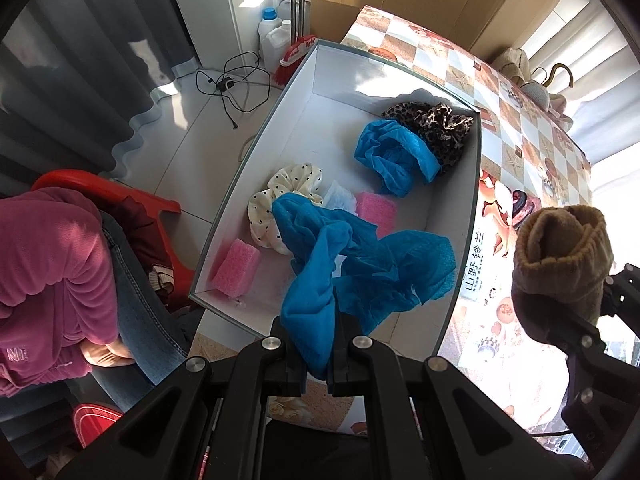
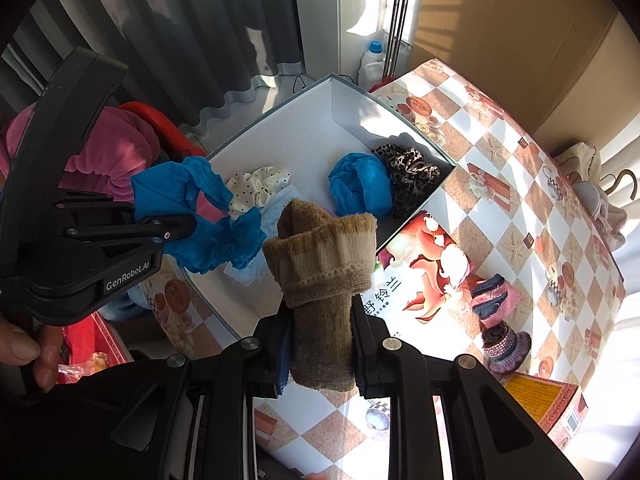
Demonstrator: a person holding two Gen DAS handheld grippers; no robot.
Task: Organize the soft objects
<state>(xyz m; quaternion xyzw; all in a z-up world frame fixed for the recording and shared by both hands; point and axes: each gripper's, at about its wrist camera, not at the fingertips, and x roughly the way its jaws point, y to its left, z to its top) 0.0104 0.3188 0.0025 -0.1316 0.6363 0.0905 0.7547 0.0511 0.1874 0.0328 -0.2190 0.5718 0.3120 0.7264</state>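
Observation:
My left gripper (image 1: 317, 354) is shut on a blue mesh cloth (image 1: 360, 264) and holds it over the near end of the white box (image 1: 256, 148). It also shows in the right wrist view (image 2: 188, 227) with the blue cloth (image 2: 216, 240). My right gripper (image 2: 320, 344) is shut on a rolled brown sock (image 2: 324, 264), held above the box's near right edge; the sock (image 1: 560, 264) shows in the left wrist view too. In the box lie another blue cloth (image 1: 394, 156), a leopard scrunchie (image 1: 436, 124), a dotted cream scrunchie (image 1: 280, 196) and two pink sponges (image 1: 236, 268).
The box sits on a checkered tablecloth (image 2: 520, 184). Two knitted items (image 2: 496, 296) and an orange carton (image 2: 548, 404) lie on the table to the right. A person in pink (image 1: 52, 272) sits at left on a red chair (image 1: 132, 196). Cardboard (image 2: 500, 40) stands behind.

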